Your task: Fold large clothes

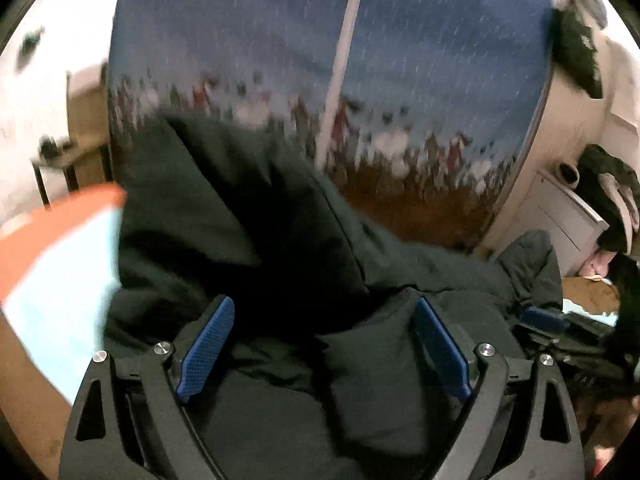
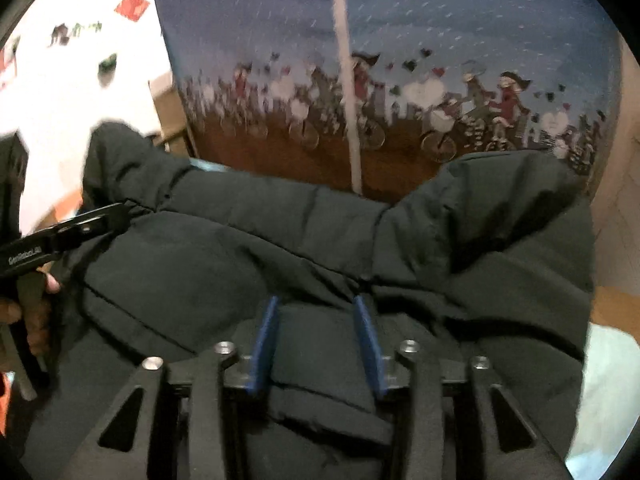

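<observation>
I judge I am between two folds: the dark padded jacket lies bunched on the light blue surface, in front of the blue printed curtain. My left hand-held gripper stands wide over the jacket, with fabric bulging between its pads but not pinched. My right hand-held gripper is half open, cloth between the pads, not pressed as far as I can tell. Next I must choose an edge and close on it. I see no container here.

Black quilted jacket before a blue curtain printed with cyclists above a brown band.
</observation>
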`<state>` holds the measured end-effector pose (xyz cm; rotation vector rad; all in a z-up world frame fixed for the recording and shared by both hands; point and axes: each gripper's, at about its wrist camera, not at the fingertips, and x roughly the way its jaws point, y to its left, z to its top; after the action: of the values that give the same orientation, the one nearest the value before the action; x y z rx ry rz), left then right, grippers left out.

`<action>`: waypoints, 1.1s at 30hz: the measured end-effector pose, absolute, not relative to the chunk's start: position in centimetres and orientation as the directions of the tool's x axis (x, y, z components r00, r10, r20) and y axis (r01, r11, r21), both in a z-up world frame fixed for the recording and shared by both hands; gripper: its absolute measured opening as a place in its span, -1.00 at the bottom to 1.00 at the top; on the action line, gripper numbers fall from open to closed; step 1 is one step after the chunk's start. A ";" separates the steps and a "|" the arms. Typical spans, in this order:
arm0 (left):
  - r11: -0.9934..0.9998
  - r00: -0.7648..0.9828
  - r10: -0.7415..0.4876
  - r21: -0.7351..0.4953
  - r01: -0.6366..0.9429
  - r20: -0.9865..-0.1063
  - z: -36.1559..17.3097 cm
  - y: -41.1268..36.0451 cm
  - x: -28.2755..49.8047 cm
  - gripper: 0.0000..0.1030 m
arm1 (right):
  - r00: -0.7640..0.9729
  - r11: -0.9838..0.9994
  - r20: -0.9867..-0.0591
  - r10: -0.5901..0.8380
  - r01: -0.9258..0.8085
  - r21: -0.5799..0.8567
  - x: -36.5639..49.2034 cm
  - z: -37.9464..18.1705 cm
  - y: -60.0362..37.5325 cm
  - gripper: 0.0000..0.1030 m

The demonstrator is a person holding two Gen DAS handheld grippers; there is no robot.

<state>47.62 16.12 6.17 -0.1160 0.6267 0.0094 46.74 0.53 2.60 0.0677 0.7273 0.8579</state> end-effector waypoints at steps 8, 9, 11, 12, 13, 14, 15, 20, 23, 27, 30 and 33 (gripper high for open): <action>0.994 0.705 0.097 0.040 -0.098 -0.703 3.7 16.5 49.8 0.73 | 0.509 0.775 -0.614 0.603 -0.558 0.298 48.2 1.8 -0.4 0.19; 0.994 0.703 0.103 0.043 -0.103 -0.704 3.4 16.5 49.9 0.73 | 0.504 0.778 -0.626 0.596 -0.556 0.293 48.3 1.5 -0.2 0.19; 0.992 0.694 0.128 0.079 -0.103 -0.708 2.6 16.3 50.3 0.74 | 0.506 0.782 -0.639 0.579 -0.566 0.261 48.4 0.8 0.4 0.21; 0.991 0.694 0.137 0.096 -0.098 -0.706 2.1 16.2 50.4 0.74 | 0.510 0.784 -0.640 0.574 -0.568 0.251 48.4 0.6 0.6 0.24; 0.990 0.695 0.142 0.105 -0.097 -0.705 1.9 16.1 50.2 0.74 | 0.510 0.786 -0.644 0.570 -0.567 0.247 48.5 0.3 0.7 0.26; 0.989 0.695 0.146 0.109 -0.097 -0.704 1.8 16.1 50.1 0.74 | 0.509 0.787 -0.647 0.568 -0.564 0.248 48.4 0.1 0.6 0.28; 0.989 0.696 0.148 0.111 -0.099 -0.702 1.8 16.1 50.1 0.74 | 0.507 0.789 -0.650 0.566 -0.561 0.250 48.5 0.2 0.6 0.29; 0.992 0.711 0.118 0.049 -0.116 -0.693 3.0 16.6 49.3 0.74 | 0.511 0.785 -0.620 0.596 -0.532 0.317 48.0 1.2 -1.5 0.46; 0.989 0.725 0.100 -0.010 -0.145 -0.681 4.1 17.2 48.2 0.73 | 0.521 0.788 -0.608 0.599 -0.515 0.336 47.7 2.0 -2.7 0.52; 0.987 0.734 0.081 -0.050 -0.154 -0.674 5.8 17.2 47.3 0.73 | 0.538 0.793 -0.595 0.598 -0.507 0.338 47.3 3.4 -3.7 0.54; 0.989 0.749 0.064 -0.056 -0.134 -0.660 7.3 16.6 46.6 0.73 | 0.540 0.790 -0.587 0.604 -0.504 0.349 46.9 4.4 -4.2 0.56; 0.993 0.760 0.041 -0.055 -0.100 -0.649 8.5 15.7 45.6 0.73 | 0.539 0.776 -0.567 0.623 -0.517 0.361 46.1 5.8 -4.7 0.60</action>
<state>45.63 15.71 8.49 -0.0879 0.7034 0.0766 46.09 -4.69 5.76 0.1563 0.7361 0.6813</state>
